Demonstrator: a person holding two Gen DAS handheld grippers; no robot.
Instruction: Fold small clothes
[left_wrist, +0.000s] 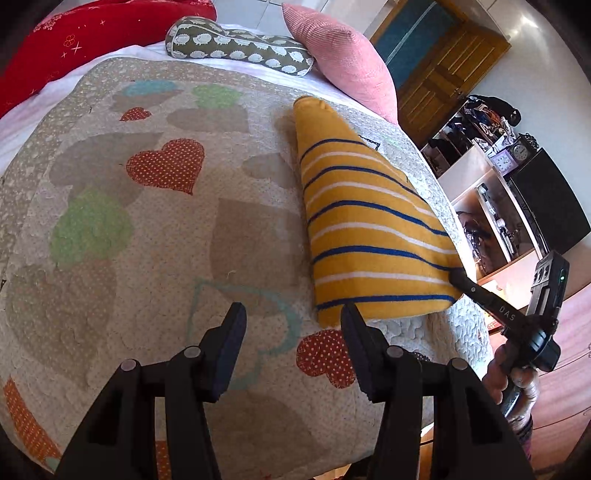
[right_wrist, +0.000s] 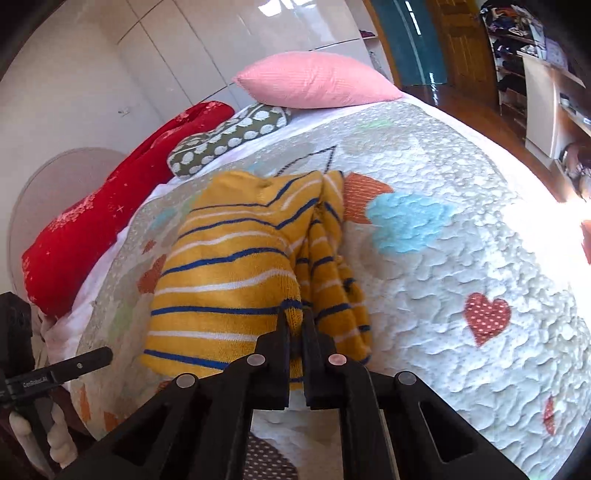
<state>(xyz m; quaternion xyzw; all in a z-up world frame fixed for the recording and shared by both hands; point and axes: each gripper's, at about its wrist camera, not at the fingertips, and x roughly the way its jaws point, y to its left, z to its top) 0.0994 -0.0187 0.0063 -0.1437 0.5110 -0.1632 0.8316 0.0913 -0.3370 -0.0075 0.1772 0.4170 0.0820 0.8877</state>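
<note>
A small yellow garment (left_wrist: 365, 229) with blue and white stripes lies folded lengthwise on the quilted bed cover (left_wrist: 147, 221). My left gripper (left_wrist: 293, 325) is open and empty just in front of the garment's near edge, its right finger touching the hem. My right gripper (right_wrist: 299, 321) is shut on the garment (right_wrist: 229, 273) at its near edge and lifts the fabric slightly. The right gripper also shows in the left wrist view (left_wrist: 458, 277) at the garment's right corner. The left gripper's tip appears in the right wrist view (right_wrist: 92, 356) at the far left.
A pink pillow (left_wrist: 343, 55), a green patterned bolster (left_wrist: 236, 44) and a red cushion (left_wrist: 81, 37) lie at the head of the bed. The bed's right edge drops to a wooden floor; shelves and a dark cabinet (left_wrist: 546, 199) stand beyond.
</note>
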